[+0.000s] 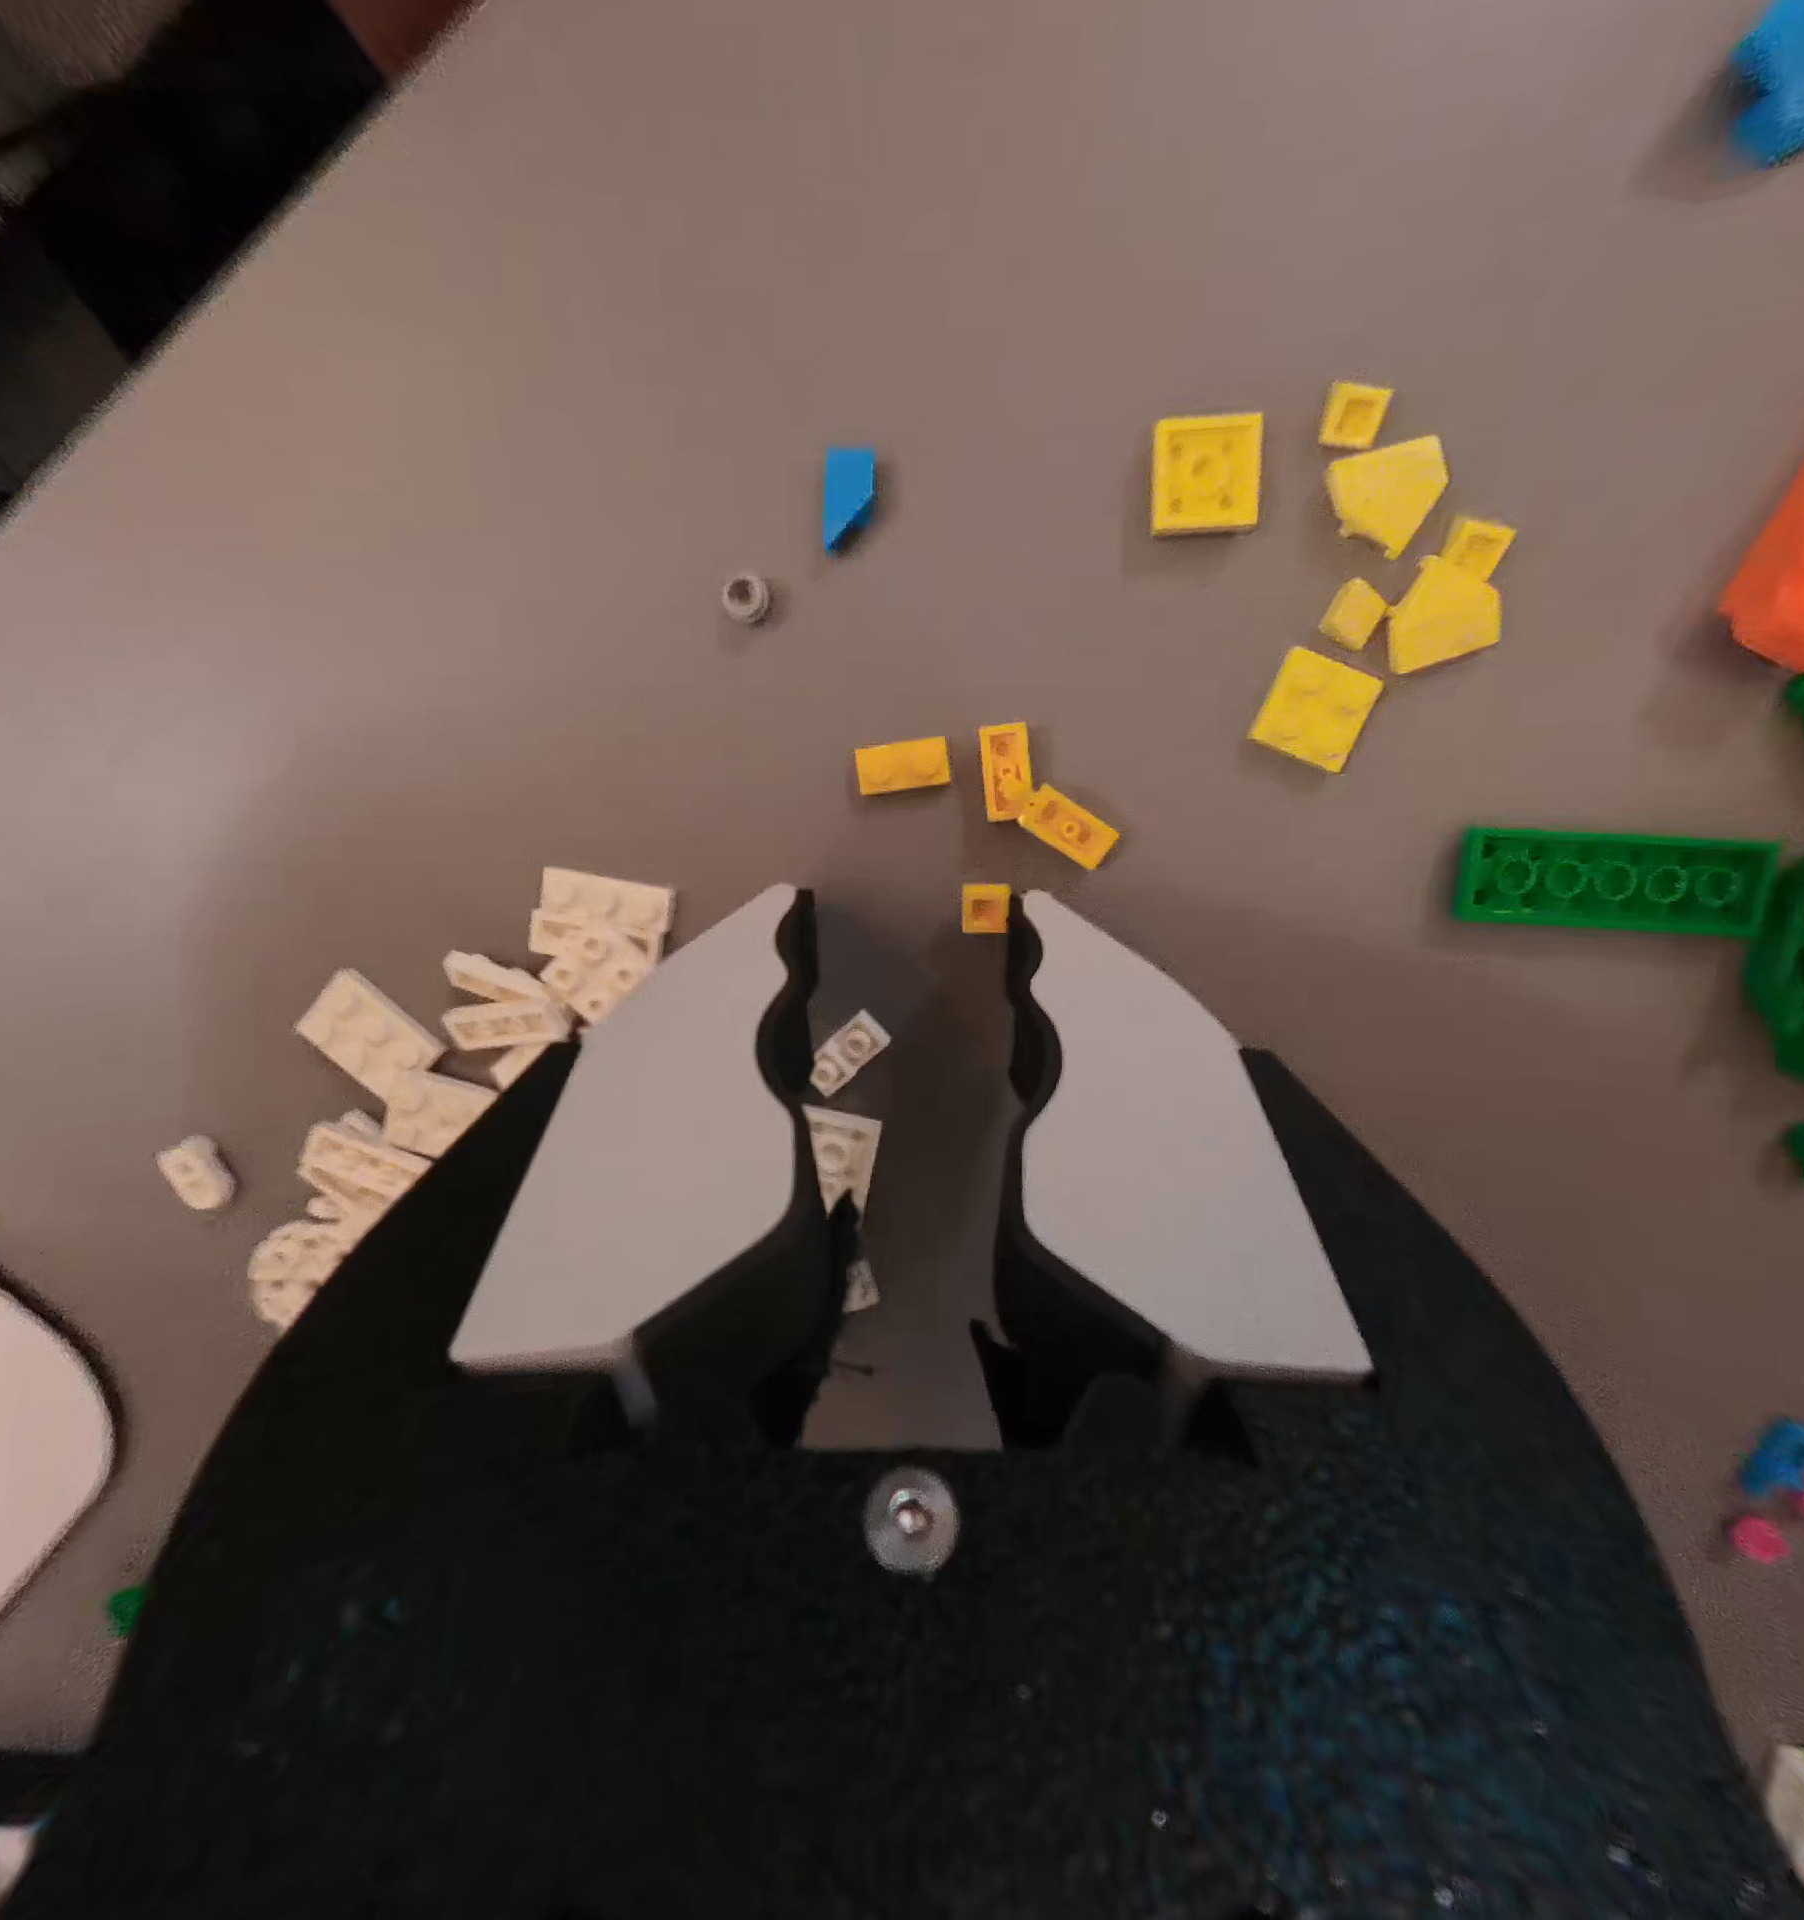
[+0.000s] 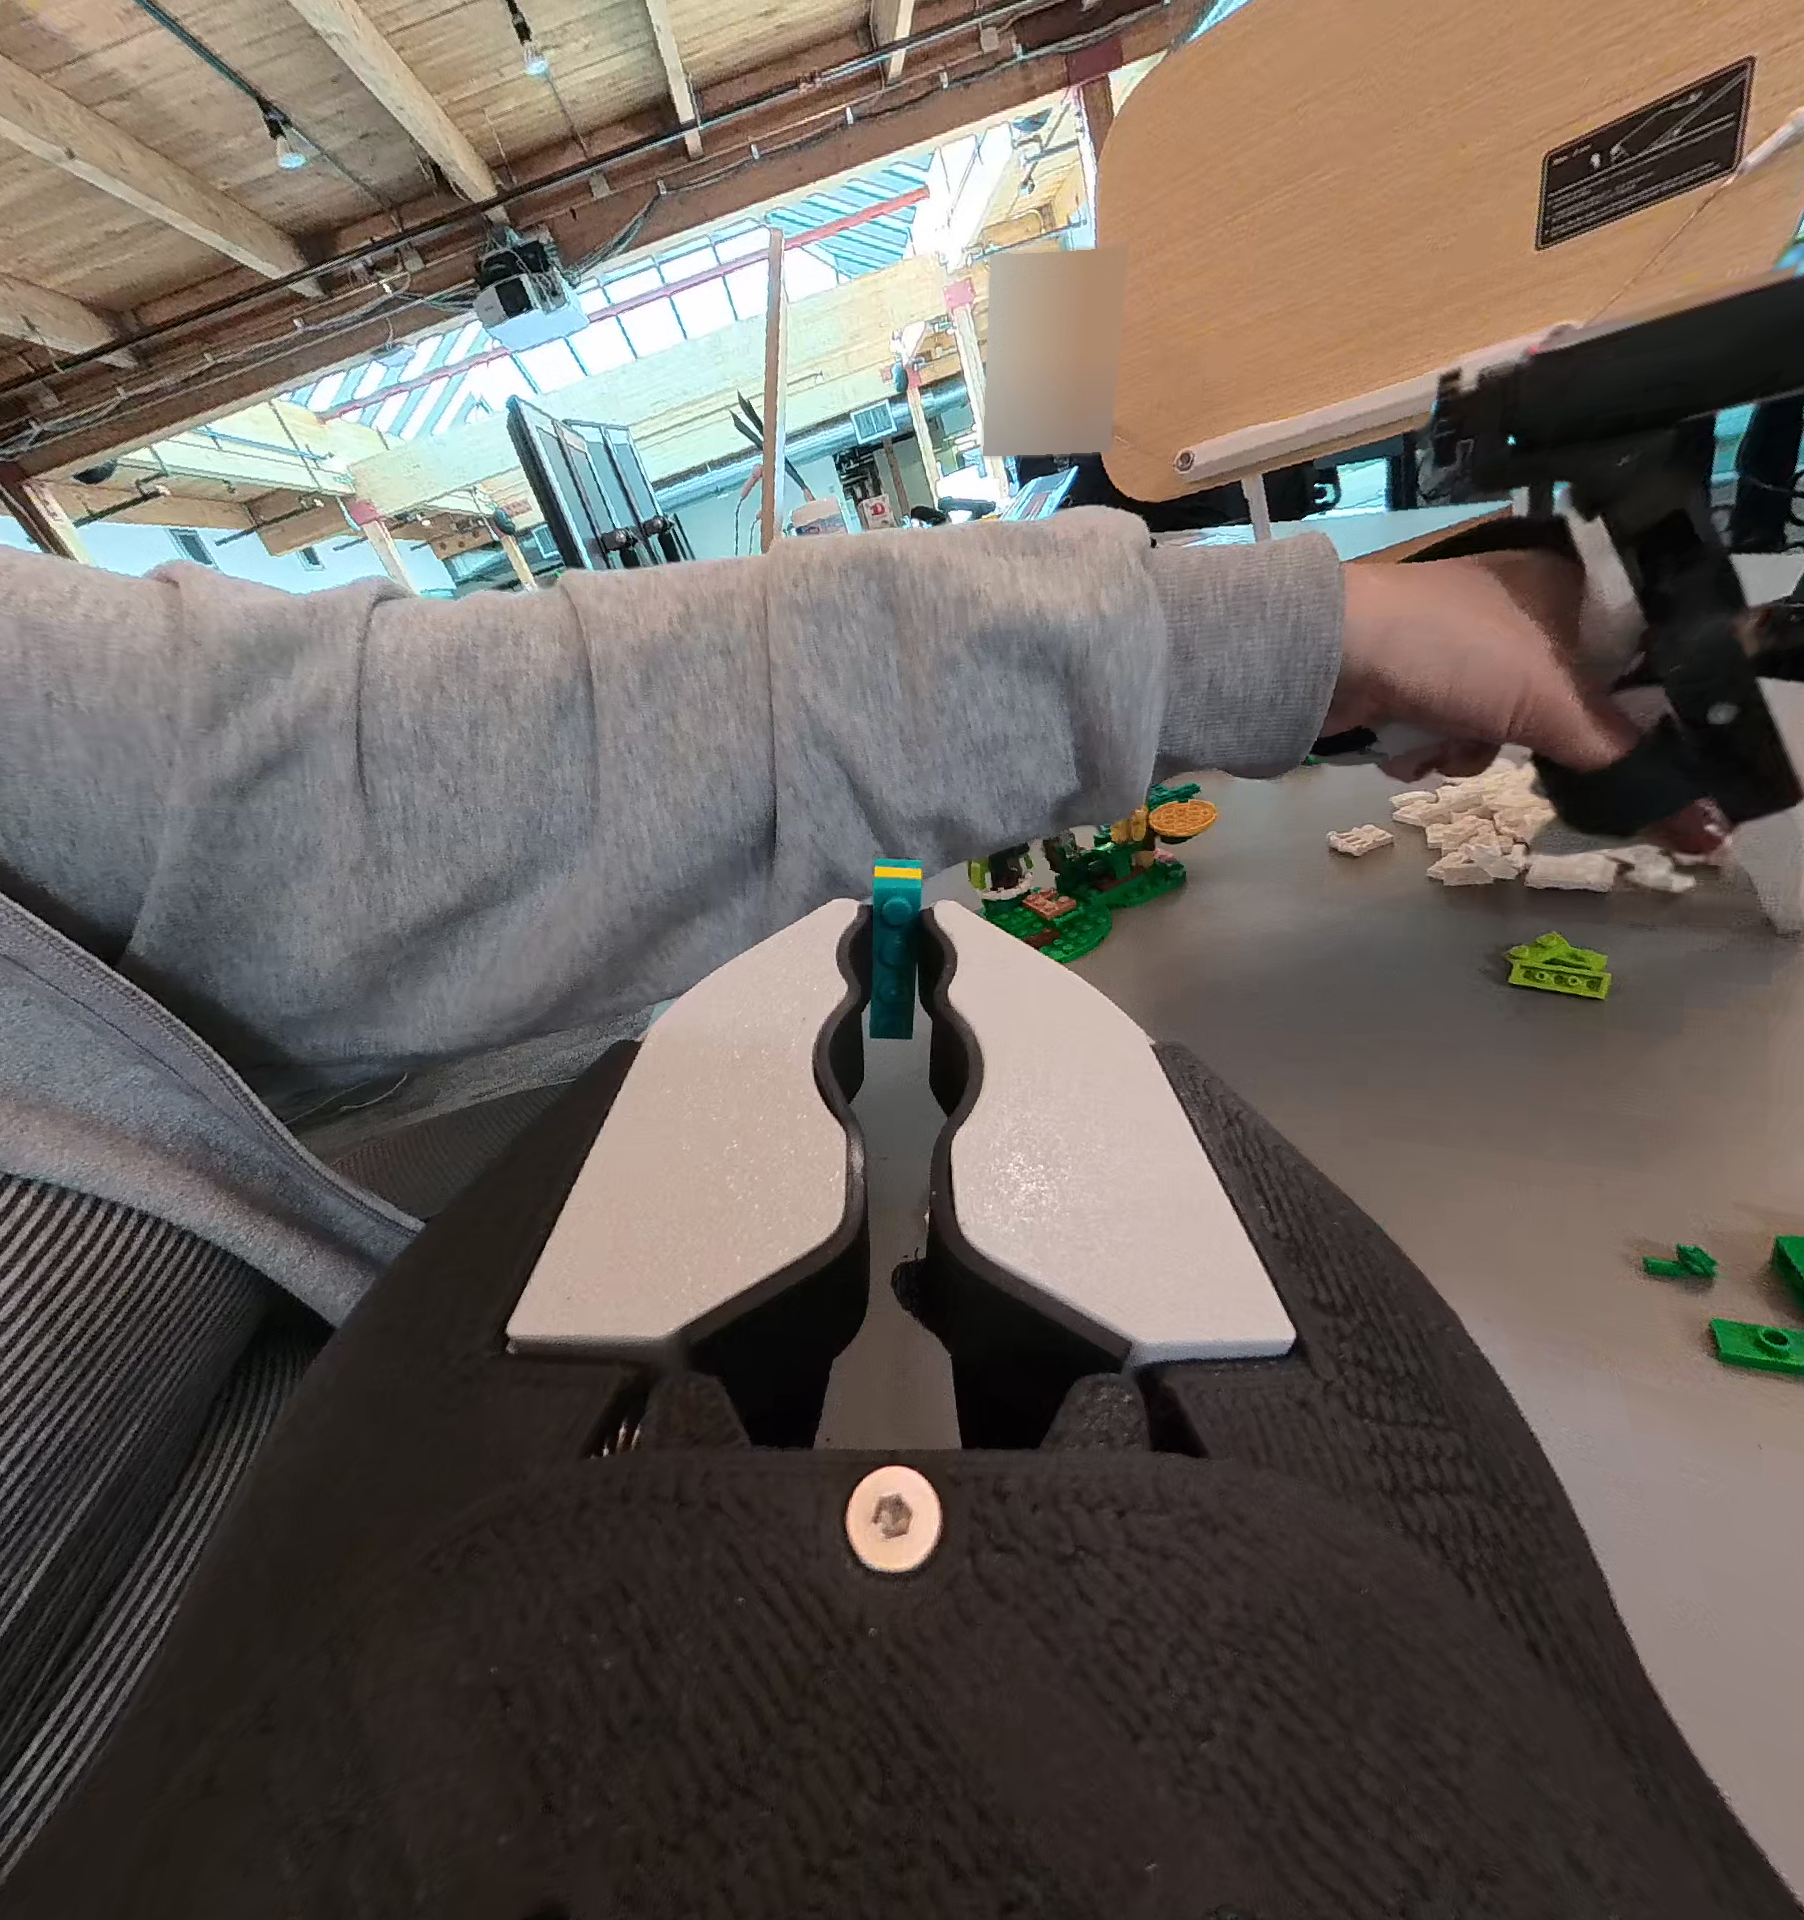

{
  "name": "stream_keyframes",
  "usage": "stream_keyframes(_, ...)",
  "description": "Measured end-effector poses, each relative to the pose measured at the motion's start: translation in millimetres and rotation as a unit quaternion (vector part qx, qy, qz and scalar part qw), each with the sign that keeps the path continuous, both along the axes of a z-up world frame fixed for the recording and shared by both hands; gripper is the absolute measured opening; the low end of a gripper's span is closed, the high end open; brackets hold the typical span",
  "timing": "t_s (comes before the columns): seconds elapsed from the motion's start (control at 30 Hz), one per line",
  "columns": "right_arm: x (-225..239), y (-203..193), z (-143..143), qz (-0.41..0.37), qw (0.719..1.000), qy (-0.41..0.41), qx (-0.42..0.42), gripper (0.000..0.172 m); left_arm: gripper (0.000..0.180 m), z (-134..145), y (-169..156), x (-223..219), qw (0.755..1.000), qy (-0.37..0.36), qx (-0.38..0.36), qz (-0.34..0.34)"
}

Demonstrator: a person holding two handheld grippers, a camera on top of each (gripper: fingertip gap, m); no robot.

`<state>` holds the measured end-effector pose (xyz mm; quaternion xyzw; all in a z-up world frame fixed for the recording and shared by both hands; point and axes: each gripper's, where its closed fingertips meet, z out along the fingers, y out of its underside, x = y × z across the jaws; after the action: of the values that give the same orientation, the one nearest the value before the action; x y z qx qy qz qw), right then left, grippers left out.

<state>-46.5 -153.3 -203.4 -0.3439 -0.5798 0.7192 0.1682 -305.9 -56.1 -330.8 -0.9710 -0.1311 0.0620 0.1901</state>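
My left gripper (image 1: 910, 899) is open above the grey table (image 1: 565, 416), with nothing between its pads. A small yellow square piece (image 1: 985, 907) lies on the table right by the right fingertip (image 1: 1043, 920). Three small yellow plates (image 1: 1002, 774) lie just beyond it. White plates (image 1: 848, 1049) show on the table through the gap between the jaws. My right gripper (image 2: 896, 914) is shut on a narrow teal plate (image 2: 893, 977) that stands upright and carries a thin yellow piece (image 2: 898, 871) at its top end. The left gripper also shows in the right wrist view (image 2: 1656, 727), held by a hand over the white pile.
A pile of white plates (image 1: 410, 1081) lies at the left and brighter yellow pieces (image 1: 1376, 561) at the right. A long green plate (image 1: 1610, 878), a blue wedge (image 1: 848, 497) and a grey stud (image 1: 745, 597) lie around. A green built model (image 2: 1085, 883) stands beyond a grey sleeve (image 2: 669, 727). One gripper's finger ends stand about 30 centimetres off the other's. The grey stud (image 1: 745, 597) is closer to my left gripper, around 5 centimetres from its tips; the right tips are 35 centimetres off.
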Motion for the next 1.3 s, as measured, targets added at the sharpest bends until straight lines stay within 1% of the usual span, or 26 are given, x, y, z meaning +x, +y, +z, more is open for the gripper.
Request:
stream_keyframes(0.1, 0, -1, -1, 0.001, 1.0, -0.001, 0.002, 0.006, 0.033, 9, 8, 0, 0.999, 0.041, 0.012, -0.027)
stream_keyframes(0.17, 0, -1, -1, 0.001, 1.0, -0.001, 0.003, 0.006, 0.033, -2, 0, 3, 0.998, 0.032, -0.034, -0.033)
stream_keyframes(0.23, 0, -1, -1, 0.001, 1.0, -0.001, 0.003, 0.006, 0.027, 7, 9, 1, 0.999, 0.043, 0.006, -0.029)
stream_keyframes(0.3, 0, 0, -1, 0.0, 1.0, 0.0, 0.003, 0.006, 0.029, 4, 8, 4, 0.999, 0.024, 0.005, -0.023)
stream_keyframes(0.37, 1, -1, 0, 0.003, 1.0, 0.001, 0.0, 0.006, 0.031, 6, 9, 2, 0.999, 0.029, 0.024, -0.015)
stream_keyframes(0.43, 1, -2, 0, 0.003, 1.0, 0.002, 0.002, 0.006, 0.036, 0, 3, 2, 1.0, 0.019, 0.007, -0.013)
stream_keyframes(0.47, 1, -2, 0, 0.004, 1.0, 0.002, 0.002, 0.006, 0.037, 0, 3, 2, 1.0, 0.018, 0.012, -0.011)
stream_keyframes(0.5, 1, -2, 0, 0.005, 1.0, 0.002, 0.003, 0.006, 0.035, 4, 6, 1, 0.999, 0.018, 0.037, -0.005)
stream_keyframes(0.57, 1, -2, 1, 0.003, 1.0, 0.004, 0.004, 0.006, 0.034, 26, 19, 3, 0.992, 0.005, 0.122, 0.02)
stream_keyframes(0.6, 1, -2, 1, 0.001, 1.0, 0.007, 0.005, 0.006, 0.034, 41, 27, 9, 0.984, -0.017, 0.173, 0.029)
stream_keyframes(0.63, 1, 0, 3, -0.003, 1.0, 0.011, 0.006, 0.006, 0.035, 59, 35, 22, 0.971, -0.052, 0.232, 0.027)
stream_keyframes(0.67, 2, 2, 4, -0.006, 1.0, 0.016, 0.006, 0.006, 0.037, 81, 41, 41, 0.952, -0.093, 0.291, 0.016)
stream_keyframes(0.7, 2, 4, 5, -0.01, 1.0, 0.021, 0.007, 0.006, 0.038, 104, 44, 65, 0.928, -0.137, 0.347, -0.007)
stream_keyframes(0.77, 2, 9, 8, -0.019, 0.999, 0.028, 0.004, 0.006, 0.041, 150, 35, 121, 0.869, -0.214, 0.438, -0.082)
stream_keyframes(0.8, 2, 12, 10, -0.021, 0.999, 0.032, -0.003, 0.006, 0.043, 166, 23, 148, 0.845, -0.235, 0.466, -0.118)
stream_keyframes(0.83, 2, 15, 12, -0.024, 0.999, 0.038, -0.012, 0.006, 0.045, 176, 9, 170, 0.829, -0.241, 0.483, -0.147)
stream_keyframes(0.9, 4, 20, 19, -0.027, 0.998, 0.05, -0.03, 0.006, 0.048, 182, -17, 206, 0.815, -0.236, 0.491, -0.196)
stream_keyframes(0.97, 7, 24, 25, -0.028, 0.996, 0.064, -0.046, 0.006, 0.05, 173, -40, 233, 0.814, -0.236, 0.477, -0.233)
stream_keyframes(1.07, 11, 27, 34, -0.021, 0.994, 0.078, -0.078, 0.006, 0.048, 157, -61, 264, 0.81, -0.259, 0.452, -0.27)
stream_keyframes(1.1, 12, 27, 36, -0.016, 0.993, 0.077, -0.088, 0.006, 0.046, 152, -65, 272, 0.807, -0.268, 0.445, -0.281)
stream_keyframes(1.2, 13, 29, 38, -0.005, 0.991, 0.074, -0.113, 0.006, 0.036, 139, -70, 289, 0.813, -0.259, 0.423, -0.305)
stream_keyframes(1.27, 14, 28, 38, 0.0, 0.991, 0.071, -0.112, 0.006, 0.03, 139, -68, 295, 0.809, -0.245, 0.431, -0.316)
stream_keyframes(1.3, 14, 27, 37, 0.002, 0.992, 0.07, -0.109, 0.006, 0.02, 142, -67, 295, 0.804, -0.237, 0.444, -0.316)
